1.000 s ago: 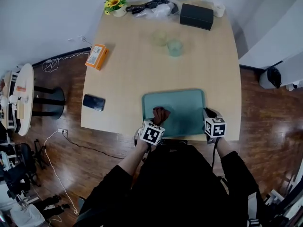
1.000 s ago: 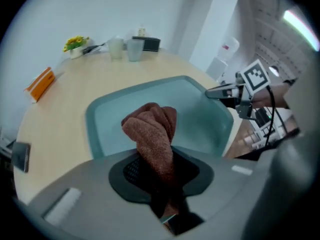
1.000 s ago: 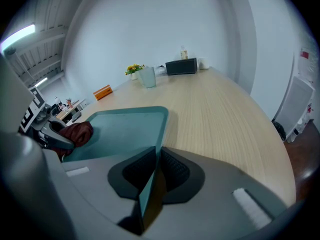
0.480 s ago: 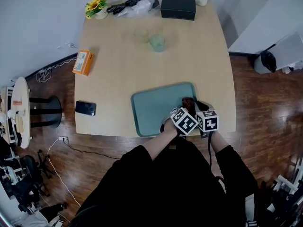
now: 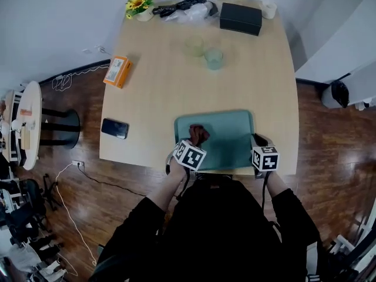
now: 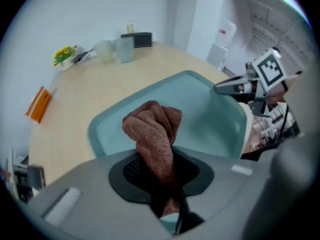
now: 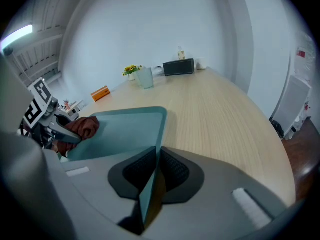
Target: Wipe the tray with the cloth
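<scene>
A teal tray (image 5: 230, 133) lies at the table's near edge. My left gripper (image 5: 196, 141) is shut on a bunched brown cloth (image 5: 198, 134) and holds it down on the tray's left part. In the left gripper view the cloth (image 6: 152, 131) sticks up out of the closed jaws over the tray (image 6: 212, 119). My right gripper (image 5: 257, 143) is shut on the tray's right rim. In the right gripper view that rim (image 7: 151, 184) runs straight between the jaws, and the cloth (image 7: 82, 126) shows at the tray's far left.
On the wooden table (image 5: 164, 93) are an orange box (image 5: 118, 70) and a black phone (image 5: 115, 127) at the left, two pale cups (image 5: 214, 57) in the middle, and a black box (image 5: 241, 18) and yellow flowers (image 5: 141, 3) at the far edge.
Half a second ago the left gripper had swept the cloth across to the tray's right side, beside the right gripper; now it is back on the left part. The right gripper kept still.
</scene>
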### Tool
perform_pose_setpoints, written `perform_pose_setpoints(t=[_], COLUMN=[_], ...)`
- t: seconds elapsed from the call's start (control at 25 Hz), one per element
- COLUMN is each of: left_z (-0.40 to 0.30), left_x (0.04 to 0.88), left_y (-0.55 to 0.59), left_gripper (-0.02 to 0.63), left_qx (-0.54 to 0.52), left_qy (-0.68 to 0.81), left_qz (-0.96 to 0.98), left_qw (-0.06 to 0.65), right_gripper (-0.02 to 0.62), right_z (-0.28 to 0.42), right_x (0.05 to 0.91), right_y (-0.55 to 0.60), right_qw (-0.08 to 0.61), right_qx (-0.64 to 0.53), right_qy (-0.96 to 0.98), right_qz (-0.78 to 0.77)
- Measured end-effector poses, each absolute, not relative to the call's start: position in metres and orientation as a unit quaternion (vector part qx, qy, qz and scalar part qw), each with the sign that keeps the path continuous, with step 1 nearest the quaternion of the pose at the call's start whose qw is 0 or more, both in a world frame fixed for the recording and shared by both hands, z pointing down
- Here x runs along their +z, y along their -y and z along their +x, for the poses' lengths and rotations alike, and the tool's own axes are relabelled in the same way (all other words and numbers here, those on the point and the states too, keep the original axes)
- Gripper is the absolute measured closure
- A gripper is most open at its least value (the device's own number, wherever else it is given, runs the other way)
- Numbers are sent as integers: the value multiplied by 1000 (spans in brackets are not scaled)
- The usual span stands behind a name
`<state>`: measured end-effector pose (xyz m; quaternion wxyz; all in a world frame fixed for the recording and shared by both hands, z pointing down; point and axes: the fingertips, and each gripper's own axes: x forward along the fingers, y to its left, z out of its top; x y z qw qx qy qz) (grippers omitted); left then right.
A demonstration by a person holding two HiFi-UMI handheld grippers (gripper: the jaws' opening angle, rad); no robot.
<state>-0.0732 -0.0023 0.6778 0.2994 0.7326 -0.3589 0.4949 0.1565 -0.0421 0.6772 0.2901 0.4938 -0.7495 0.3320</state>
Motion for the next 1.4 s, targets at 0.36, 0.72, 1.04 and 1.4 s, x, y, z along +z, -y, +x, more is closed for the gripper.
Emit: perform_pose_setpoints(t=[0.36, 0.72, 1.04, 1.4], left_z=[-126, 71, 117, -89], left_x=[675, 661, 671, 673], left_y=[25, 68, 55, 73], left_gripper=[534, 534, 534, 532], left_qx=[481, 491, 485, 496], left_qy=[408, 250, 206, 372], left_qz=[706, 803, 820, 725], left_qw=[322, 228, 225, 299], right_gripper=[563, 563, 565, 565], right_z=[150, 147, 150, 155], right_x=[675, 673, 674, 674], right_y=[42, 42, 41, 41], right_qw=[291, 293, 293, 294], right_qx=[336, 323, 331, 331], right_qy=[753, 753, 756, 755], right_qz=[486, 492, 482, 484])
